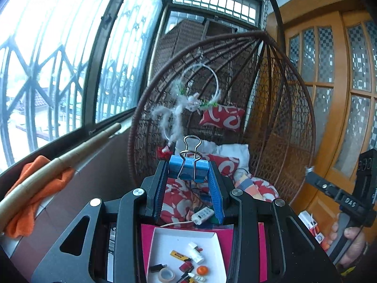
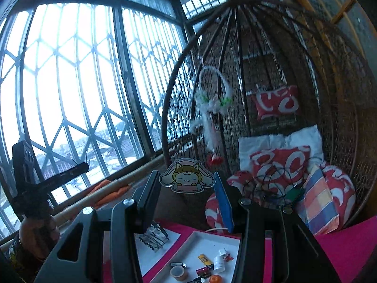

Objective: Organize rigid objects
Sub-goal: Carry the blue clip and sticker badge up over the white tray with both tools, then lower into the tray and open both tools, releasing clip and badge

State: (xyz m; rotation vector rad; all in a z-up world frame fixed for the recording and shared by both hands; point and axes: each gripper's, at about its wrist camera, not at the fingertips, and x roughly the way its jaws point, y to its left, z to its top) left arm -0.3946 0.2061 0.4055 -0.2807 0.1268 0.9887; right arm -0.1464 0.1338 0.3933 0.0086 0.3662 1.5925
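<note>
My left gripper point(image 1: 188, 169) is shut on a blue binder clip point(image 1: 188, 168) with silver wire handles, held up in the air. My right gripper point(image 2: 187, 176) is shut on a flat cartoon character badge point(image 2: 187, 176), also held high. Below both lies a white tray point(image 1: 165, 238), which shows in the right wrist view too point(image 2: 212, 243). It holds several small items: a tape roll point(image 1: 166, 274), an orange round piece point(image 1: 202, 270), a yellow tube point(image 1: 180, 255) and a white bottle point(image 1: 196, 252).
The tray rests on a pink mat point(image 2: 341, 243). A wicker egg chair point(image 1: 271, 108) with red and white cushions stands behind. A barred window point(image 2: 70, 82) is to the left, a wooden door point(image 1: 334, 82) to the right. A wire rack point(image 2: 154, 235) sits on white paper.
</note>
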